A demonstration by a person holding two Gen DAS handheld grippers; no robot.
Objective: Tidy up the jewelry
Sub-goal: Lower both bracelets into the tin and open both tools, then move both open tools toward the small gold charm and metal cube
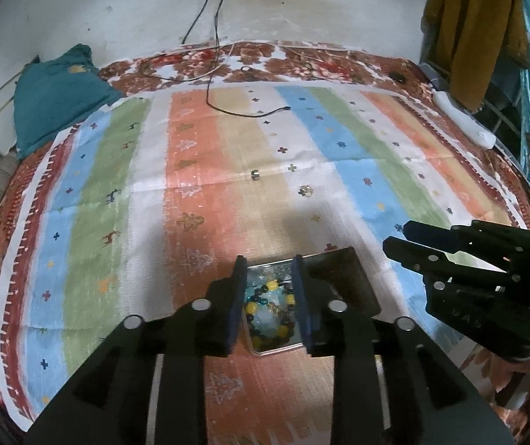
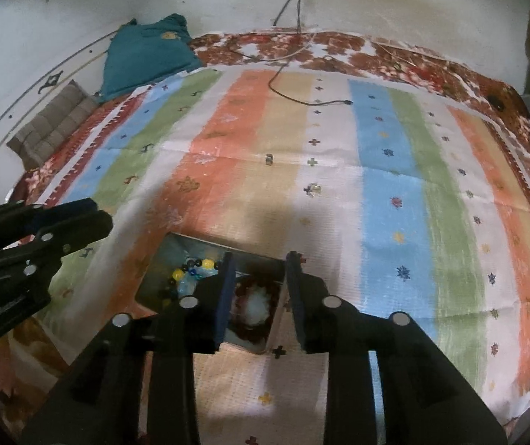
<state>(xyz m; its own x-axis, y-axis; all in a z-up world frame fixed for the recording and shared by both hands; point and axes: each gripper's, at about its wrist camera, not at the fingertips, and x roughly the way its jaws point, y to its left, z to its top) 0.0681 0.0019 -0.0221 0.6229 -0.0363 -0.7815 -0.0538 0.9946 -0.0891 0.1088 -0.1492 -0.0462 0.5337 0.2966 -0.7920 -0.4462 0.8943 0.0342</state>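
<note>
A small open metal box [image 1: 342,259] lies on the striped cloth. One half holds a yellow, blue and black bead bracelet [image 1: 270,306], the other a dark red bracelet [image 2: 244,298]. My left gripper [image 1: 269,263] is open, just above the beaded half. My right gripper [image 2: 257,259] is open, above the dark red half. The right gripper shows in the left wrist view [image 1: 450,256], and the left gripper in the right wrist view [image 2: 35,237]. A small ring [image 1: 254,174] and a sparkly earring [image 1: 305,191] lie loose farther out; they also show in the right wrist view as the ring [image 2: 269,158] and the earring [image 2: 313,190].
A black charger cable [image 1: 250,111] trails over the far part of the cloth. A teal pillow [image 1: 57,92] lies at the far left. A white power strip [image 1: 465,126] sits on the far right edge. A mustard garment [image 1: 476,26] hangs at the right.
</note>
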